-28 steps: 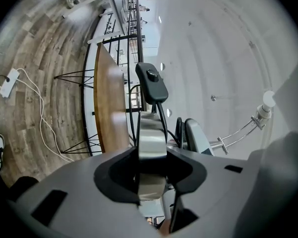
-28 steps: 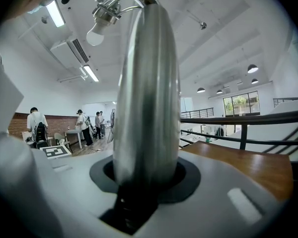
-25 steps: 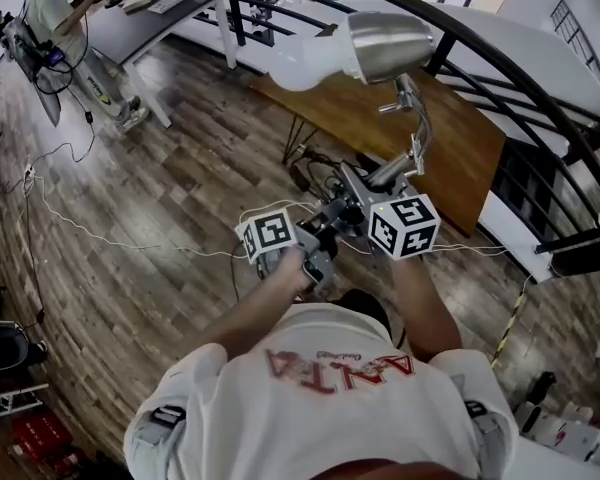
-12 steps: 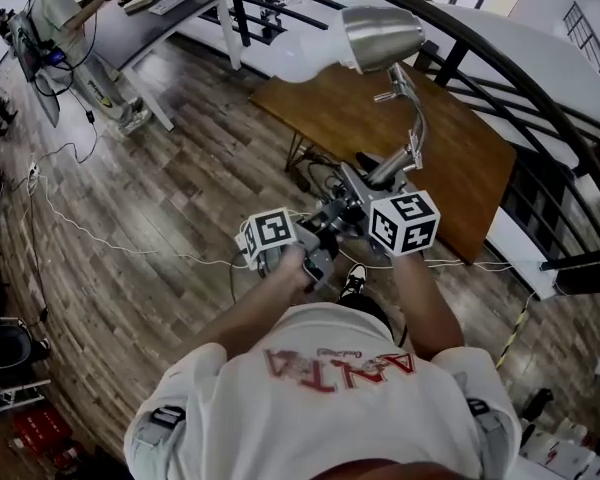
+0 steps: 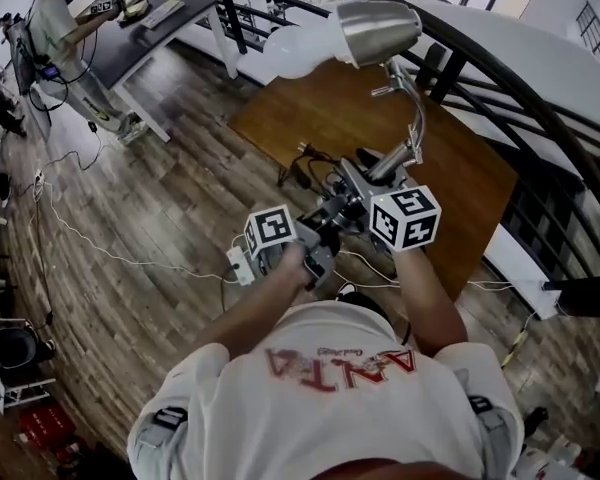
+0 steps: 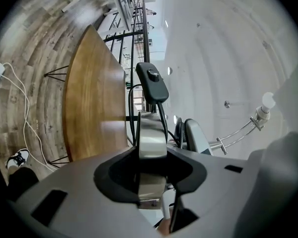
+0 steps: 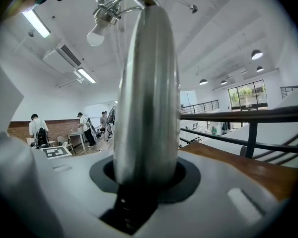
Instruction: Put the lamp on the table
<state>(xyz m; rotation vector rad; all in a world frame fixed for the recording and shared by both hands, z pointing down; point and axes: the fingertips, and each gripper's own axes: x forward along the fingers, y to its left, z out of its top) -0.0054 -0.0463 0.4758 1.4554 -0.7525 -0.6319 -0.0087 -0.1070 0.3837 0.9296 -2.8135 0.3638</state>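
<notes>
Lamp [image 5: 380,33] held upright in the air above the wooden worktop [image 5: 460,158], not yet set down. The left gripper [image 5: 320,226] and right gripper [image 5: 365,190] each have fingers clamped on its metal base [image 7: 146,98], apparently sharing the top-heavy load.

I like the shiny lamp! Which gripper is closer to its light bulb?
Right. Both grip the lamp's base, but the bulb hangs close above the right gripper and far off to the left gripper's right.
</notes>
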